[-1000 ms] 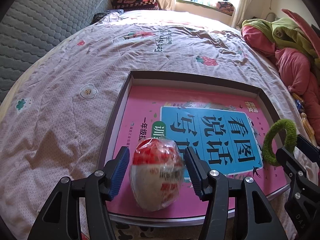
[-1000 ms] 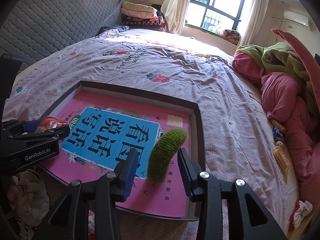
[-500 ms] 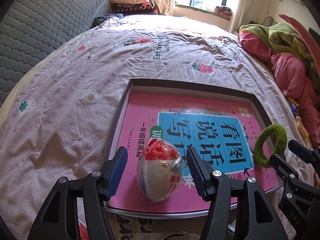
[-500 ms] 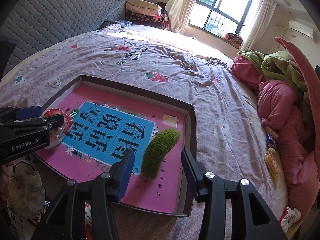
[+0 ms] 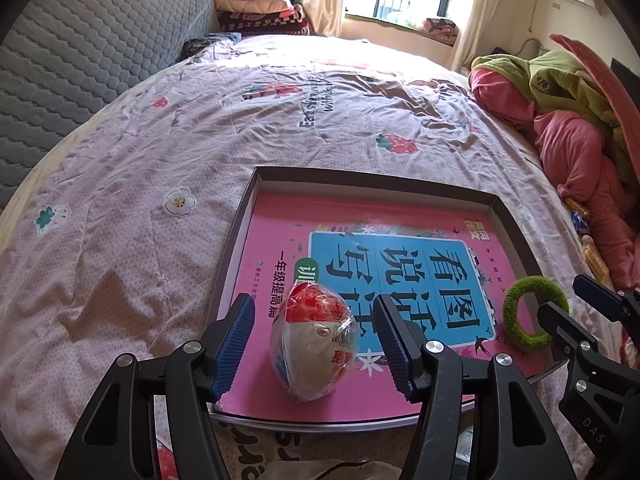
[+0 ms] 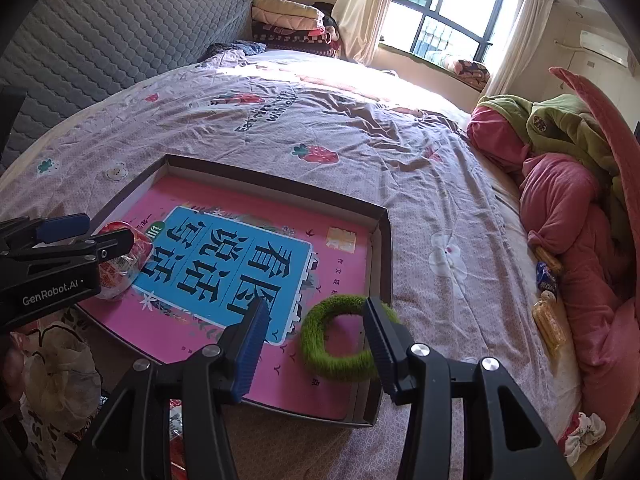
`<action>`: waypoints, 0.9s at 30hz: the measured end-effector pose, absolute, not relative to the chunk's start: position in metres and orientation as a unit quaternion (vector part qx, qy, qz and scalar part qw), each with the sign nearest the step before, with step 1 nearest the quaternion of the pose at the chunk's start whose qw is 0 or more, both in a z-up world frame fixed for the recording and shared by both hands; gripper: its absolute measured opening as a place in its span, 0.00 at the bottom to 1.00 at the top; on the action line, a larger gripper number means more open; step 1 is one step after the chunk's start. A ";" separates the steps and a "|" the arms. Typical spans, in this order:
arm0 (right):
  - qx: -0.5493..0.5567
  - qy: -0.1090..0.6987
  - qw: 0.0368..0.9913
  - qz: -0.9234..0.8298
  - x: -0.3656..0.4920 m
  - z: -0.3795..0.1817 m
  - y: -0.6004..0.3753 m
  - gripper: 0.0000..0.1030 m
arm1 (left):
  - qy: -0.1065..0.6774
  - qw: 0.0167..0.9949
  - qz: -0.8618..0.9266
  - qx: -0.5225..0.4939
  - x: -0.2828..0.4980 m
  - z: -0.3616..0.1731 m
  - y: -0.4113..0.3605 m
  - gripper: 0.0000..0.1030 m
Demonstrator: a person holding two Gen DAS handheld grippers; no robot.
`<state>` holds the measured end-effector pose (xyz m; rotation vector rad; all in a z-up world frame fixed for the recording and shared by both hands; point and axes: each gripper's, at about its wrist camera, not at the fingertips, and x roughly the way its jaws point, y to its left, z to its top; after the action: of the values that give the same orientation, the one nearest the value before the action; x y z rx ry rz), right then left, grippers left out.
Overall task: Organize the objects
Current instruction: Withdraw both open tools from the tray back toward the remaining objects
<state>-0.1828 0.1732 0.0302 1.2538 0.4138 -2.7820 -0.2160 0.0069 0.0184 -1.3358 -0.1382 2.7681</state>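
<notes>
Now, both hand-held grippers (image 5: 314,344) (image 6: 316,346) apart, wrapped egg (image 5: 314,346), green ring (image 6: 340,340) near tray rim (image 6: 382,264).

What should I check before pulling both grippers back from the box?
1. Left gripper open, pads clear of wrapped egg-shaped snack: ok.
2. Snack resting on pink book inside the box: ok.
3. Right gripper open: ok.
4. Right pads clear of green fuzzy ring: cannot tell, one pad overlaps it.
5. Ring lying flat inside the box: ok.
</notes>
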 end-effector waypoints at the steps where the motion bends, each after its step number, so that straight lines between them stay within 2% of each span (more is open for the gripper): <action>1: 0.406 0.132 0.035 -0.903 -0.182 0.031 0.172 0.47 | -0.045 0.033 0.900 -0.433 -0.215 0.019 0.006 0.61; 9: 0.390 0.114 0.040 -0.913 -0.176 0.047 0.178 0.47 | -0.048 0.045 0.903 -0.425 -0.211 0.026 0.005 0.62; 22: 0.369 0.095 0.044 -0.924 -0.167 0.064 0.186 0.48 | -0.058 0.048 0.922 -0.381 -0.198 0.052 -0.006 0.70; 27: 0.360 0.083 0.044 -0.928 -0.162 0.072 0.194 0.53 | -0.052 0.047 0.926 -0.370 -0.189 0.057 -0.003 0.71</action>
<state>-0.1615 0.1938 0.0719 1.0993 0.2543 -2.8371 -0.1890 -0.0035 0.0573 -1.1287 -0.1579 2.8263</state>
